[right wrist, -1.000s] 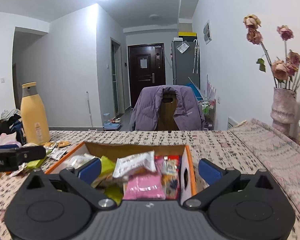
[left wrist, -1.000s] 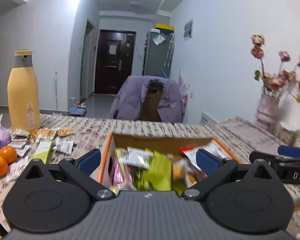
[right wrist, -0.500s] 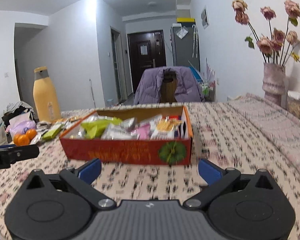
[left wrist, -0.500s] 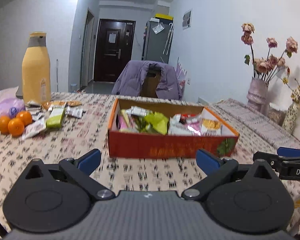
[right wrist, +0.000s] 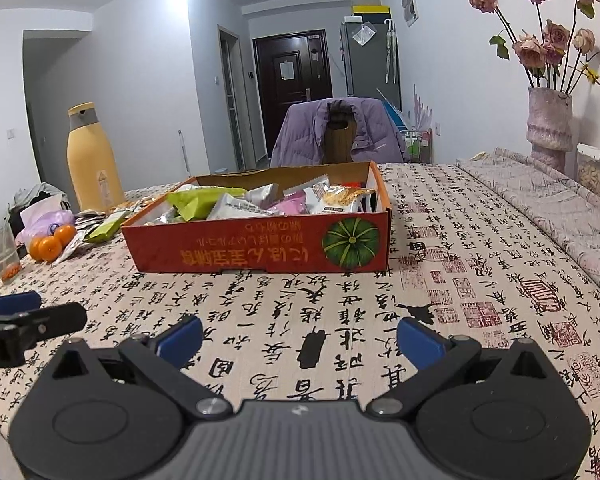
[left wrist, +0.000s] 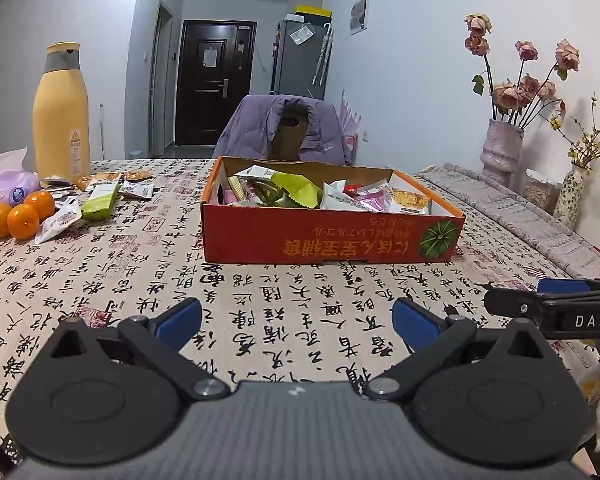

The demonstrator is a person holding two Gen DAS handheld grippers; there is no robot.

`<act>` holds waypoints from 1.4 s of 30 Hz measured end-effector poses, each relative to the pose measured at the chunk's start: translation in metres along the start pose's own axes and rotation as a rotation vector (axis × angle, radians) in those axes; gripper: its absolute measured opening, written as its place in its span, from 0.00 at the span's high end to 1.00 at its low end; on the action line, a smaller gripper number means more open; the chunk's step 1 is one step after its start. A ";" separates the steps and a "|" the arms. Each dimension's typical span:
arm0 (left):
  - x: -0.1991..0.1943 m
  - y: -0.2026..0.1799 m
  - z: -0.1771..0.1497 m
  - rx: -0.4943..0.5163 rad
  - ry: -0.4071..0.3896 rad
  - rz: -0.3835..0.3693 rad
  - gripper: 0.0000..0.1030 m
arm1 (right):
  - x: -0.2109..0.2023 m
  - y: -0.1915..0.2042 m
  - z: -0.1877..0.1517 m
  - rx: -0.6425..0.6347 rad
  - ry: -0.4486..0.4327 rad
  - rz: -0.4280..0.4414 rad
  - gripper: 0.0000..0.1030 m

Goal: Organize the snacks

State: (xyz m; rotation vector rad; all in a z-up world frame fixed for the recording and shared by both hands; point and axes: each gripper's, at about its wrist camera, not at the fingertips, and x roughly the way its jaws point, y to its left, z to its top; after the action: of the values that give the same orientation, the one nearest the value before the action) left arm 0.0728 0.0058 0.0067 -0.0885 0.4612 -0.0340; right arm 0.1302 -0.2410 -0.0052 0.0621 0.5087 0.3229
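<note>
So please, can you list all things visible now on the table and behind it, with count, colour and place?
box: 1, red-orange cardboard, table centre
snack packets in box: many, mixed colours
loose snack packets: several, left of box
oranges: 3, orange, far left
bottle: 1, yellow, back left
vase of roses: 1, pinkish, back right
chair with jacket: 1, purple, behind table
tablecloth: 1, beige, black script
left gripper: 1, open, empty
right gripper: 1, open, empty

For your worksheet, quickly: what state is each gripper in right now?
Left gripper: open, holding nothing, short of the snack box.
Right gripper: open, holding nothing.
</note>
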 end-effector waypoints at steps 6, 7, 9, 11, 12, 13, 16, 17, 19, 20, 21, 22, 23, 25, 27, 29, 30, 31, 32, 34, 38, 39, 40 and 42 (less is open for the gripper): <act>0.001 -0.001 0.001 0.001 0.004 0.001 0.00 | 0.001 0.000 -0.001 0.001 0.007 0.003 0.00; 0.001 -0.001 0.001 0.002 0.004 0.001 0.00 | 0.002 0.000 -0.001 0.001 0.009 0.003 0.00; 0.001 -0.001 0.001 0.002 0.004 0.001 0.00 | 0.003 0.000 -0.001 0.002 0.011 0.004 0.00; 0.001 -0.001 0.001 0.002 0.005 -0.001 0.00 | 0.003 0.000 -0.002 0.000 0.012 0.005 0.00; 0.001 -0.001 0.001 0.002 0.005 -0.001 0.00 | 0.003 0.000 -0.002 0.000 0.013 0.005 0.00; 0.002 -0.001 0.001 0.003 0.005 -0.002 0.00 | 0.003 0.000 -0.002 0.000 0.013 0.005 0.00; 0.002 -0.001 0.001 0.003 0.006 -0.004 0.00 | 0.004 0.001 -0.003 0.000 0.016 0.005 0.00; 0.002 -0.001 0.001 0.004 0.005 -0.003 0.00 | 0.005 0.001 -0.003 0.001 0.017 0.005 0.00; 0.002 -0.001 0.000 0.004 0.005 -0.003 0.00 | 0.005 0.001 -0.002 0.001 0.017 0.005 0.00; 0.002 -0.001 0.000 0.004 0.005 -0.004 0.00 | 0.005 0.001 -0.003 0.001 0.017 0.005 0.00; 0.002 -0.001 0.000 0.004 0.005 -0.004 0.00 | 0.005 0.001 -0.003 0.001 0.018 0.005 0.00; 0.002 -0.001 0.001 0.004 0.005 -0.004 0.00 | 0.005 0.001 -0.003 0.000 0.018 0.005 0.00; 0.002 -0.001 0.001 0.005 0.005 -0.003 0.00 | 0.005 0.001 -0.002 0.001 0.018 0.006 0.00; 0.002 -0.001 0.000 0.004 0.006 -0.004 0.00 | 0.005 0.001 -0.002 0.001 0.018 0.006 0.00; 0.002 -0.002 0.000 0.005 0.007 -0.003 0.00 | 0.005 0.001 -0.002 0.001 0.018 0.006 0.00; 0.002 -0.002 0.000 0.004 0.006 -0.005 0.00 | 0.005 0.001 -0.003 0.000 0.018 0.005 0.00; 0.002 -0.002 0.000 0.004 0.006 -0.004 0.00 | 0.005 0.001 -0.002 0.000 0.018 0.005 0.00; 0.002 -0.002 0.000 0.004 0.006 -0.005 0.00 | 0.005 0.001 -0.002 0.001 0.017 0.005 0.00; 0.002 -0.002 -0.001 0.003 0.007 -0.006 0.00 | 0.005 0.001 -0.002 0.001 0.017 0.005 0.00; 0.002 -0.002 -0.001 0.003 0.006 -0.007 0.00 | 0.005 0.001 -0.003 0.001 0.018 0.005 0.00; 0.001 -0.002 -0.001 0.002 0.004 -0.008 0.00 | 0.005 0.001 -0.002 0.001 0.018 0.005 0.00; 0.001 -0.002 -0.001 0.002 0.004 -0.008 0.00 | 0.005 0.001 -0.003 0.000 0.018 0.006 0.00; 0.001 -0.002 -0.001 0.001 0.004 -0.008 0.00 | 0.004 0.001 -0.002 0.000 0.018 0.006 0.00; 0.001 -0.002 -0.001 0.001 0.004 -0.010 0.00 | 0.005 0.001 -0.002 0.000 0.018 0.006 0.00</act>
State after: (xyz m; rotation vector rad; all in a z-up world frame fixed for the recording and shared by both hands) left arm 0.0734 0.0041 0.0052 -0.0898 0.4651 -0.0440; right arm 0.1324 -0.2382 -0.0093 0.0608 0.5265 0.3291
